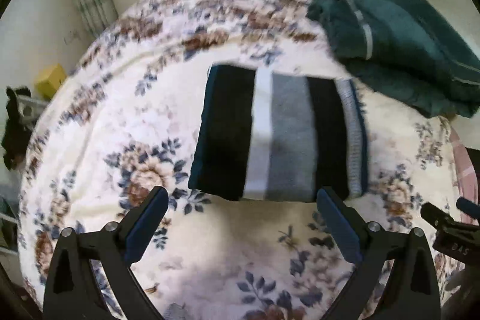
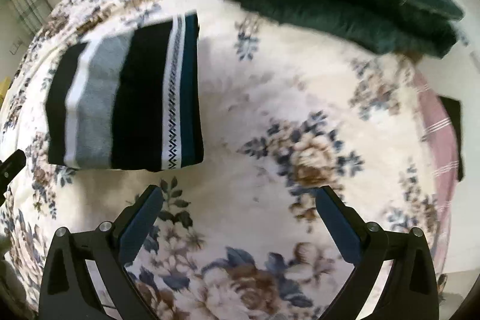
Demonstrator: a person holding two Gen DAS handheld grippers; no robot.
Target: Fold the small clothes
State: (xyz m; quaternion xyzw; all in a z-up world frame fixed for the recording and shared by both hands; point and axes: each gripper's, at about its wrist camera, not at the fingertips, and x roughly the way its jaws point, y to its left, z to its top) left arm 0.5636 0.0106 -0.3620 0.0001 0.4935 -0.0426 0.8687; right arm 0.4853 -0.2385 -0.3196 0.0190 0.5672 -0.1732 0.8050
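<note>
- My left gripper point(image 1: 241, 197) and right gripper point(image 2: 238, 195): jaws spread wide, nothing between them, above the floral blanket point(image 2: 270, 116).
- Striped garment point(image 1: 279, 134) lies folded mid-blanket, squared.
- Risk: a low pass could snag its near edge and undo the fold.
- Green pile point(image 1: 399, 50) at the far right corner may slide.

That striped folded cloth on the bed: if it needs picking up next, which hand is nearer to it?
The left. The striped cloth lies straight ahead of the open left gripper, while the open right gripper has it off to one side over the floral blanket.
</note>
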